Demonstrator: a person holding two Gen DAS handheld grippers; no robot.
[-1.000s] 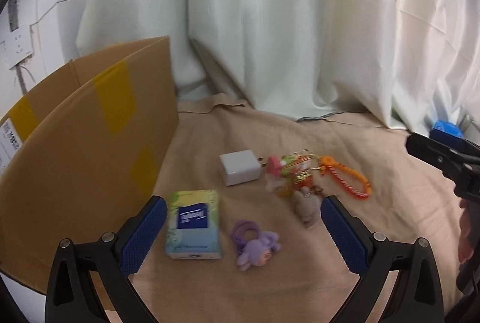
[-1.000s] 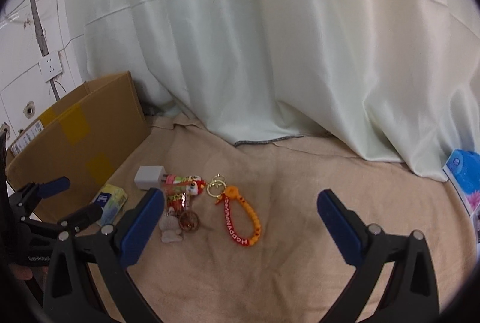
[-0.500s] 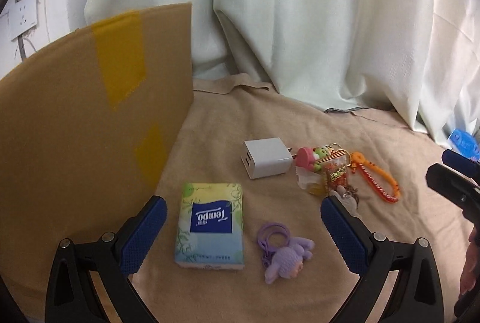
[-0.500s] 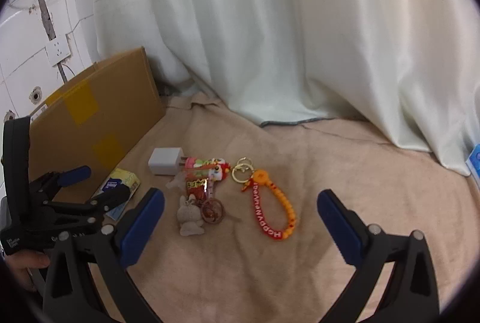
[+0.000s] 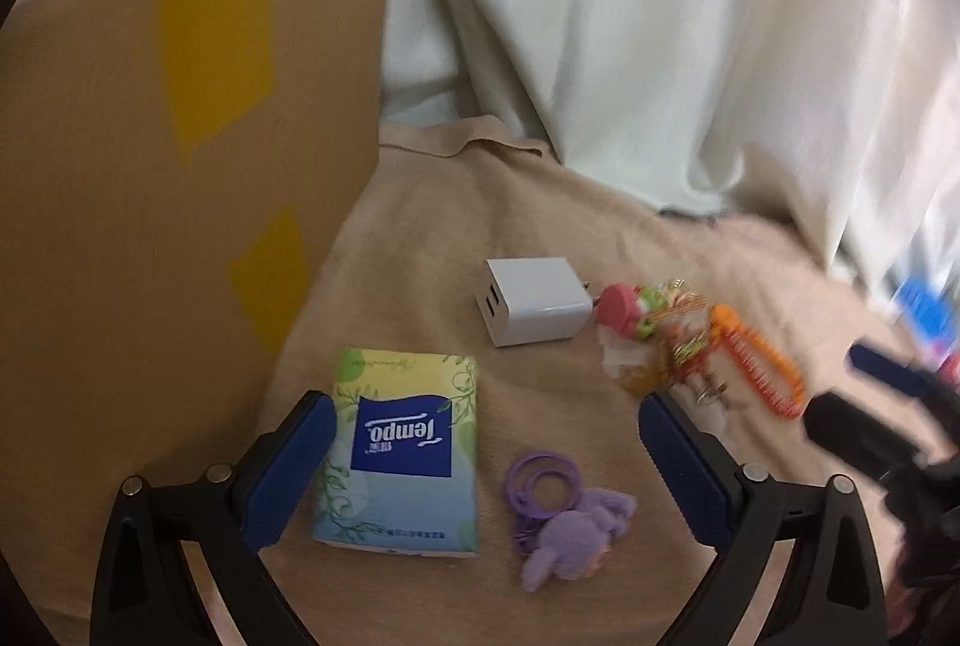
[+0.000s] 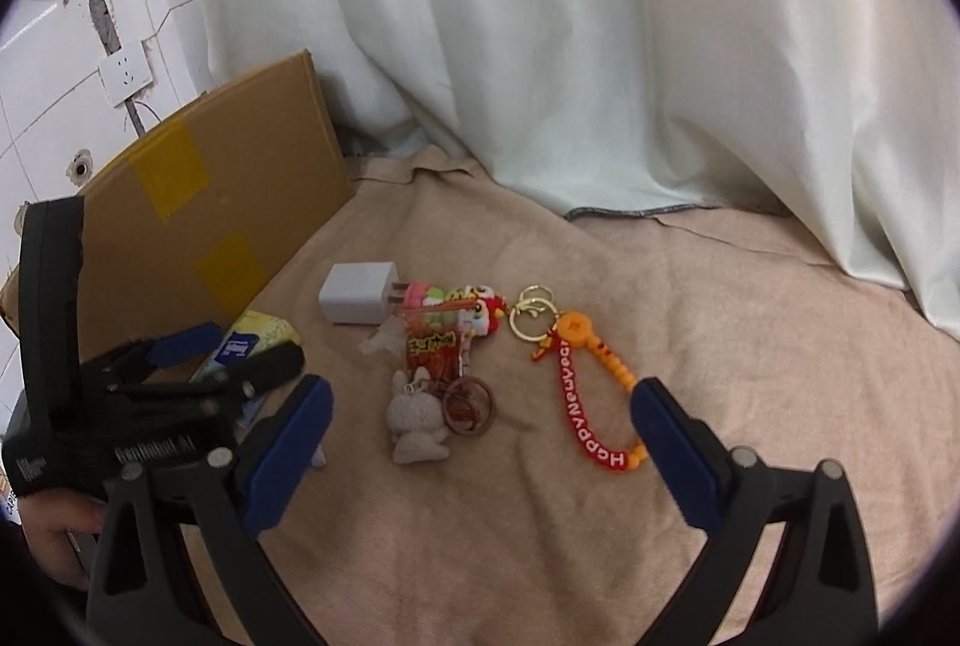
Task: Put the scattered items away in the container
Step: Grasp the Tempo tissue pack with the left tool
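Note:
On a tan cloth lie a Tempo tissue pack (image 5: 403, 451), a white charger (image 5: 531, 301), a purple plush keychain (image 5: 567, 526), a cluster of colourful keychains (image 6: 450, 340), a grey plush bunny (image 6: 415, 421) and an orange strap keychain (image 6: 597, 394). A cardboard box (image 5: 150, 202) stands at the left. My left gripper (image 5: 480, 466) is open, low over the cloth, its left finger beside the tissue pack and the purple plush between the fingers. My right gripper (image 6: 477, 442) is open above the cloth, just in front of the bunny and the strap.
A white curtain (image 6: 600, 45) hangs behind the cloth. A tiled wall with a socket (image 6: 124, 71) is at the far left. A blue packet (image 5: 924, 310) lies at the right edge of the cloth. A hand (image 6: 57, 532) holds the left gripper.
Both grippers have moved forward and lower toward the items. The tissue pack and purple plush now lie close between the left fingers. The right gripper has come near the bunny and strap.

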